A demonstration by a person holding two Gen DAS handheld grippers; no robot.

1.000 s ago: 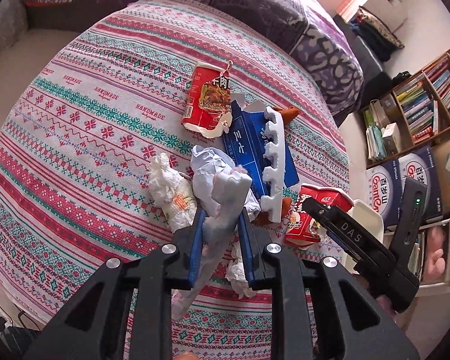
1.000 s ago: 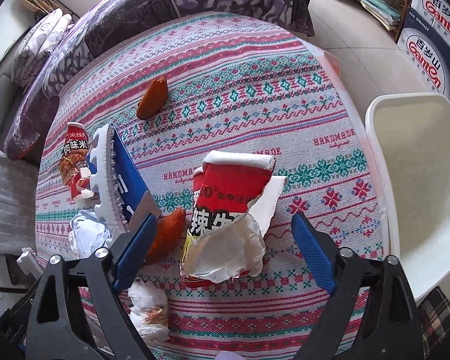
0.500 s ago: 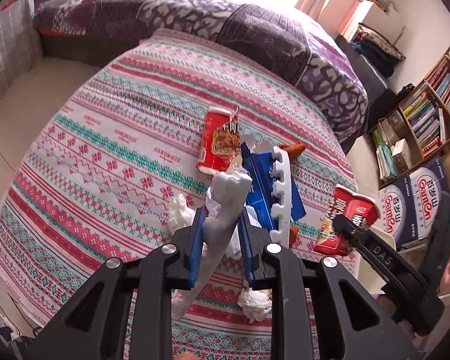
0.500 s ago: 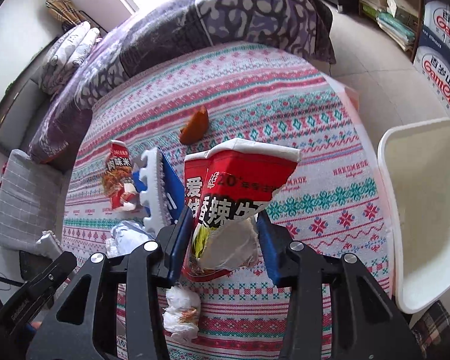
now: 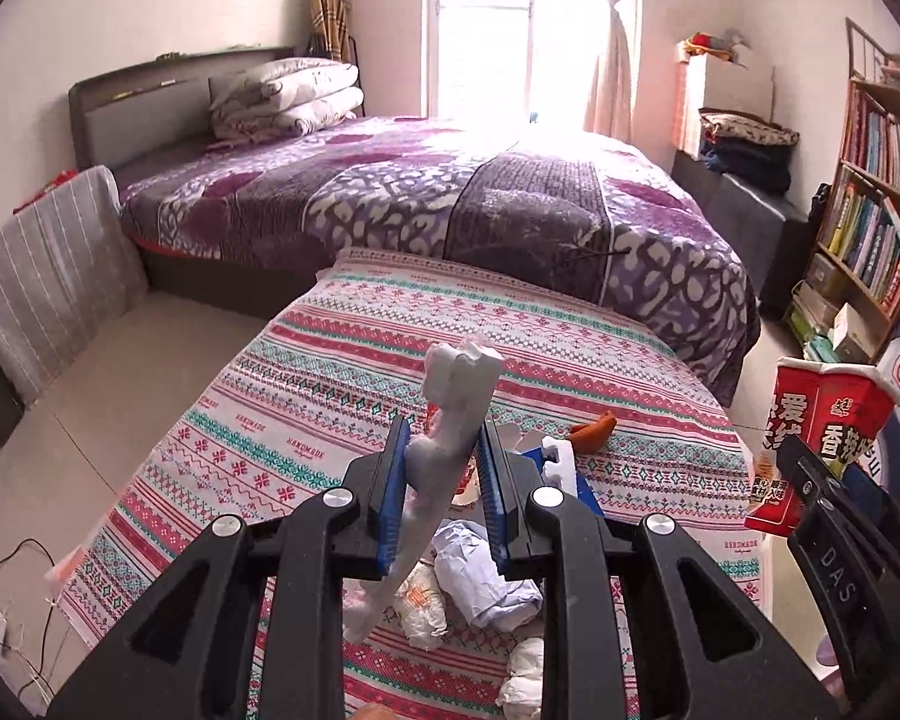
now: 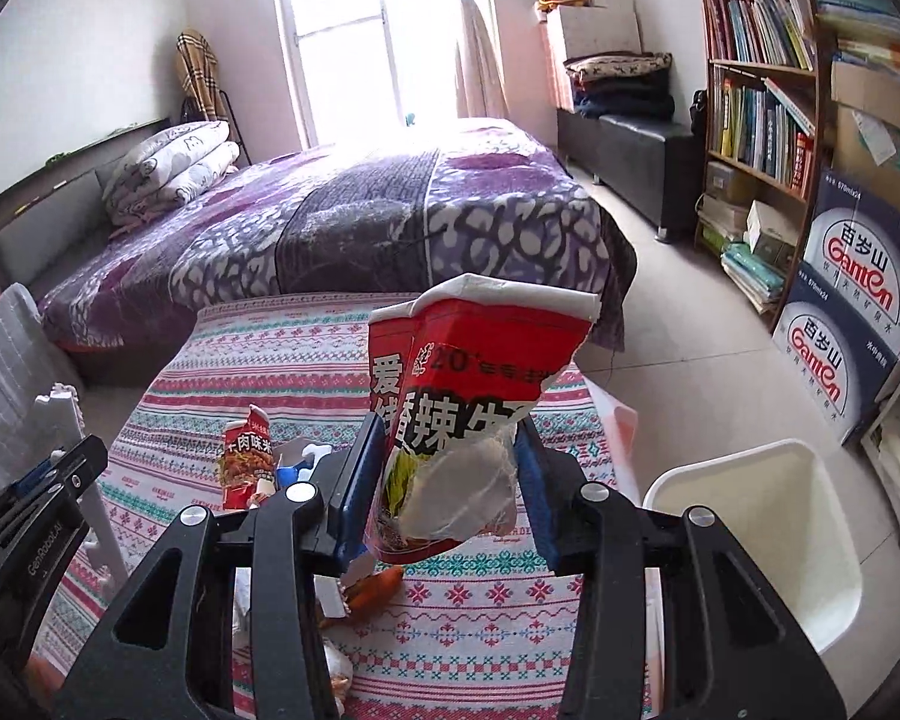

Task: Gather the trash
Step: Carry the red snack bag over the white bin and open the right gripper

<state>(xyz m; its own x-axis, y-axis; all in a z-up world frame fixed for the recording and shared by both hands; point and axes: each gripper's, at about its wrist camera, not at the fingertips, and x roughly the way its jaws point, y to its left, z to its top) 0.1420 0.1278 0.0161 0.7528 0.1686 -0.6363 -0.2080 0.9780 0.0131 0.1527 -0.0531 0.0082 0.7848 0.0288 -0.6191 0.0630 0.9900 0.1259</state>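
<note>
My left gripper (image 5: 441,480) is shut on a white foam strip (image 5: 450,414) and holds it above the patterned tablecloth (image 5: 342,396). My right gripper (image 6: 450,474) is shut on a red snack carton (image 6: 468,384) and holds it above the table; the carton also shows in the left wrist view (image 5: 822,408). A white trash bin (image 6: 768,534) stands on the floor to the right of the table. On the cloth lie crumpled paper (image 5: 480,576), a second red wrapper (image 6: 246,456), a blue box (image 5: 570,468) and an orange scrap (image 5: 594,423).
A purple bed (image 5: 450,198) lies beyond the table. A bookshelf (image 6: 756,90) and stacked water cartons (image 6: 852,306) stand at the right. A grey striped cushion (image 5: 42,258) leans at the left.
Both grippers have risen from the table with their loads and tilted up toward the room. The right gripper closed on the red carton and lifted it.
</note>
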